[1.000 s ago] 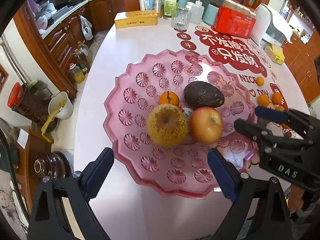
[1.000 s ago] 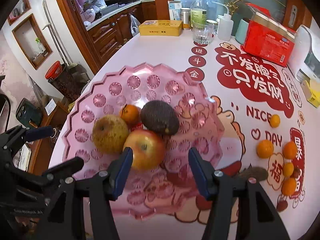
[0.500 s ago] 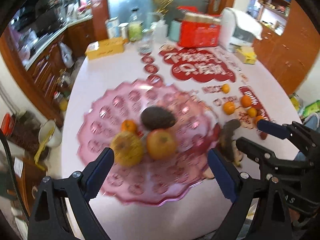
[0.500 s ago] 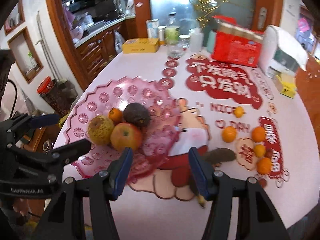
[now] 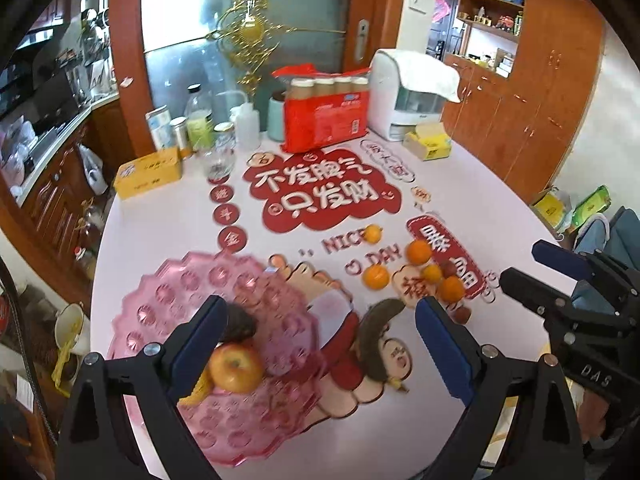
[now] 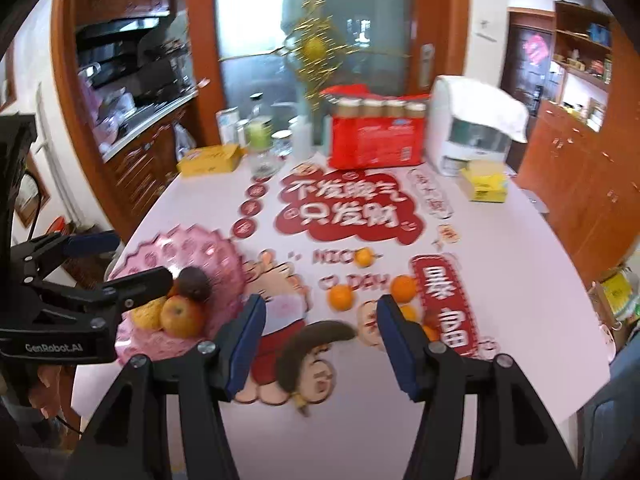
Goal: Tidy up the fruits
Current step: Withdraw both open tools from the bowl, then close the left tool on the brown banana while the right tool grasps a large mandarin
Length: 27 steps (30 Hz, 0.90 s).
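Your right gripper, spread wide and empty, sits nearest the dark overripe banana, its long axis slanting up-right across the worktop.

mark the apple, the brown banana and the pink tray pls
apple (image 5: 236,368): left wrist view, middle of its red skin.
brown banana (image 6: 310,344): right wrist view, mid-body.
pink tray (image 5: 256,432): left wrist view, bare near part.

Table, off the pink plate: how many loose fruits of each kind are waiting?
Oranges: 5
Browned banana: 1
Small dark-red fruits: 2
Total: 8
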Available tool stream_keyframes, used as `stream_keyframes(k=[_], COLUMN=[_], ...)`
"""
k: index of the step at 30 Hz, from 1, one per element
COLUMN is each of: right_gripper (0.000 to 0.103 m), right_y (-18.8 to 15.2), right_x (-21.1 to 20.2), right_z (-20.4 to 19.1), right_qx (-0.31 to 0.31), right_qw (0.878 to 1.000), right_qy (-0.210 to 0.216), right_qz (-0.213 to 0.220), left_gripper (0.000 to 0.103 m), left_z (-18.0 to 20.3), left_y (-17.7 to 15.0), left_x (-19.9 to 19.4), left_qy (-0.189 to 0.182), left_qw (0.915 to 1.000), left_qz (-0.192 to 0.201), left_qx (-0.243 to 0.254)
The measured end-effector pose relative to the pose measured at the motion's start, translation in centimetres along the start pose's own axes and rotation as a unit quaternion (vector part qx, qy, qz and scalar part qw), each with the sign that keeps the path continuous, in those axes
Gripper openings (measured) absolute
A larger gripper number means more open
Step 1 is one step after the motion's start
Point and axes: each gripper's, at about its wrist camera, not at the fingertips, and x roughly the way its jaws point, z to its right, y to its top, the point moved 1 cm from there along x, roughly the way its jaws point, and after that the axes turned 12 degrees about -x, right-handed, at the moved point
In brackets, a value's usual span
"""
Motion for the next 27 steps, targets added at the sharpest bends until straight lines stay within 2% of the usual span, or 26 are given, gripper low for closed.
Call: stream_keyframes(k=[4, 10, 22, 27], right_gripper=[0.058, 0.058, 0.058, 0.058], right_y=[0.1, -0.5, -5.4, -7.2], right_x=[0.1, 2.4, 10.8, 14.4], right_z=[2.7, 6.5, 11.8, 12.9], right_qx=[0.012, 0.026, 0.045, 0.045], right_qw=[1.0, 0.999, 0.993, 0.988], right_qy=[-0.013, -0.02, 0.013, 0.036], right_qz=[0.001, -0.018, -0.105, -0.14], left_gripper=[0.095, 0.095, 0.095, 0.087], left_z=[1.8, 4.4, 8.3, 9.0], left_y=[0.7, 0.5, -4.1, -5.8], left_x=[1.1, 4.6, 14.7, 18.2], left_qy=[-0.001, 0.009, 0.037, 0.056], left_qw=[1.0, 0.9996, 0.9905, 0.984], left_qz=[-0.001, -0.021, -0.125, -0.164], left_qx=[0.004, 0.014, 0.042, 0.038])
